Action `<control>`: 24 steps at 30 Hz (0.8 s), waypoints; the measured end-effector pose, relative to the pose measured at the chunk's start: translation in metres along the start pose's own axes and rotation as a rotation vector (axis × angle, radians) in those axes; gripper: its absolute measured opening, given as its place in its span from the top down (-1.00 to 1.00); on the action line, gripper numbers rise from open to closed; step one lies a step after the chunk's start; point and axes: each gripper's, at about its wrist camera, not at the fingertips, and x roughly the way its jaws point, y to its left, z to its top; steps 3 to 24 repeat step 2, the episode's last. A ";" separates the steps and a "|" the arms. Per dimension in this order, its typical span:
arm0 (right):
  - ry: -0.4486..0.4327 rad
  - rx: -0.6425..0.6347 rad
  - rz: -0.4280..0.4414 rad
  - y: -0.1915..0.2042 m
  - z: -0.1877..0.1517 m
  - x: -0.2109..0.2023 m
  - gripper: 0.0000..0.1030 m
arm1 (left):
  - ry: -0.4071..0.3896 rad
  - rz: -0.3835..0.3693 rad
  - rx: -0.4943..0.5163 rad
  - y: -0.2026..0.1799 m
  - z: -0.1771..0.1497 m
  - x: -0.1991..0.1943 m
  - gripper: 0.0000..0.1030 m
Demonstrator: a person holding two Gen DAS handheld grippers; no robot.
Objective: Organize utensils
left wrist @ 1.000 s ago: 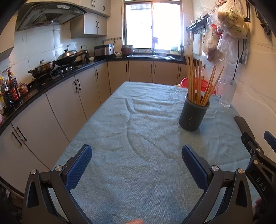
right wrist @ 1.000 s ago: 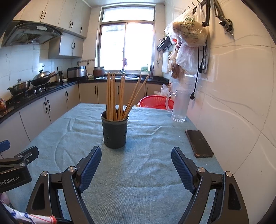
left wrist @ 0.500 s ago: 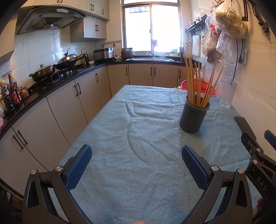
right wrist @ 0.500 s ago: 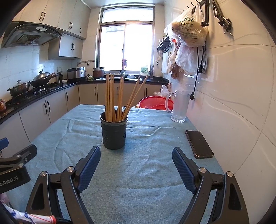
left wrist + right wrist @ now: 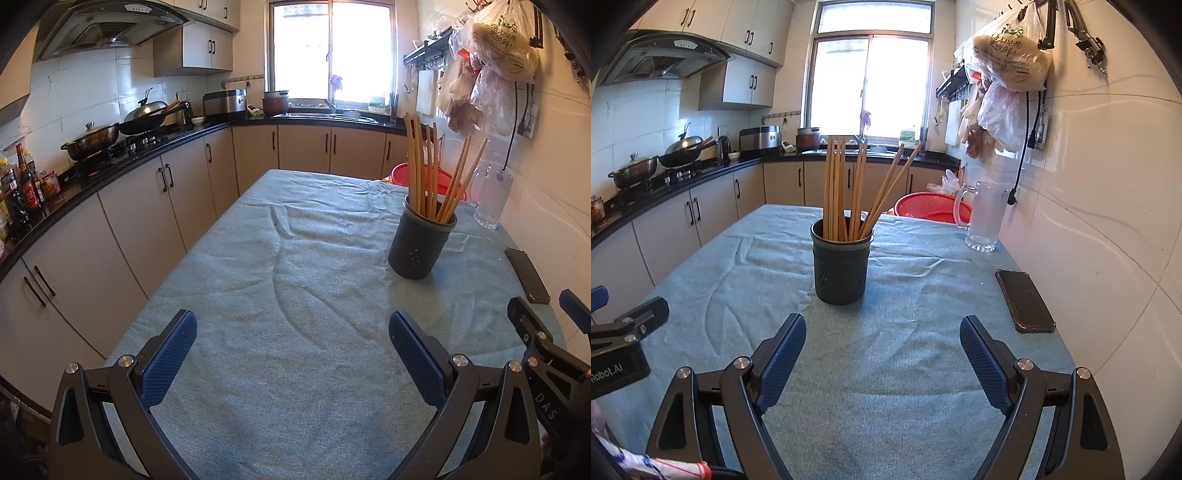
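A dark holder stands upright on the blue-green cloth, with several wooden chopsticks sticking up out of it. In the left wrist view the same holder and chopsticks stand ahead to the right. My right gripper is open just short of the holder, nothing between its blue fingers. My left gripper is open over bare cloth, left of and nearer than the holder. Each gripper shows at the edge of the other's view.
A black phone lies on the cloth by the tiled wall. Behind the holder stand a glass pitcher and a red basket. Plastic bags hang on the wall. Cabinets and a counter with pans run along the left.
Both views have tilted slightly, so the holder sits a little lower in each frame. Both grippers stay open and empty.
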 end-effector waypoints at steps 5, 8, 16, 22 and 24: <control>0.008 -0.001 -0.001 0.000 -0.001 0.001 -0.72 | 0.011 -0.001 0.003 -0.001 0.000 0.002 -1.00; 0.008 -0.001 -0.001 0.000 -0.001 0.001 -0.72 | 0.011 -0.001 0.003 -0.001 0.000 0.002 -1.00; 0.008 -0.001 -0.001 0.000 -0.001 0.001 -0.72 | 0.011 -0.001 0.003 -0.001 0.000 0.002 -1.00; 0.008 -0.001 -0.001 0.000 -0.001 0.001 -0.72 | 0.011 -0.001 0.003 -0.001 0.000 0.002 -1.00; 0.008 -0.001 -0.001 0.000 -0.001 0.001 -0.72 | 0.011 -0.001 0.003 -0.001 0.000 0.002 -1.00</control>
